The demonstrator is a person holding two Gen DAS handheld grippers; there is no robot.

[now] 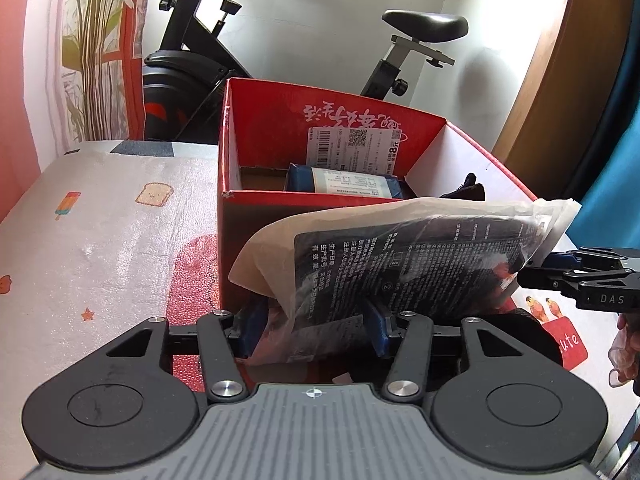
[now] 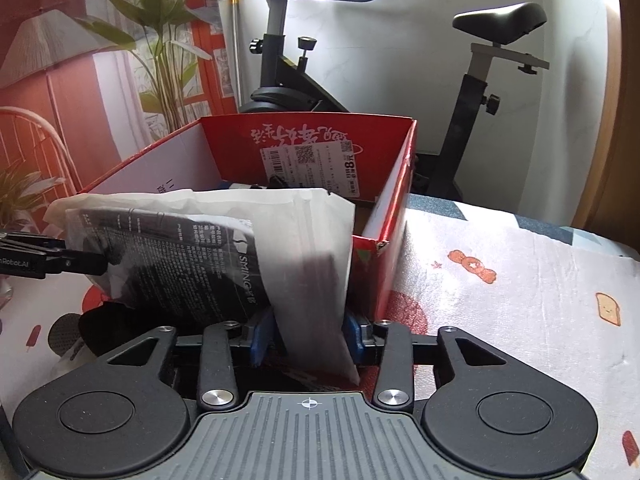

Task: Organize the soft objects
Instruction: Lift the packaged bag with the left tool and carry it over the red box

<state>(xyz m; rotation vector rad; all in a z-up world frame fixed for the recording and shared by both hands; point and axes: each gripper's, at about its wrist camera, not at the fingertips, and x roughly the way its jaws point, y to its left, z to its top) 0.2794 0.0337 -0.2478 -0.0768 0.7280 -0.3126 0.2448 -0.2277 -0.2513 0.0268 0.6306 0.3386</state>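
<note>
A soft clear plastic bag [image 1: 400, 256] with a black printed pack inside hangs just above the patterned cover, in front of the open red cardboard box [image 1: 256, 220]. My left gripper [image 1: 316, 320] has its blue pads pressed on the bag's lower left part. In the left wrist view my right gripper [image 1: 560, 276] grips the bag's right end. In the right wrist view the bag [image 2: 192, 256] runs leftward from my right gripper [image 2: 308, 332], which is shut on its white end, to the left gripper [image 2: 60, 260]. The box [image 2: 384, 220] stands right behind it.
Inside the box lie a blue pack with a white label [image 1: 344, 184] and something black [image 1: 468, 192]. A dark round item [image 2: 100, 328] lies on the cover under the bag. An exercise bike [image 1: 192, 72] stands behind the box. A person's hand [image 1: 624, 356] shows at the right edge.
</note>
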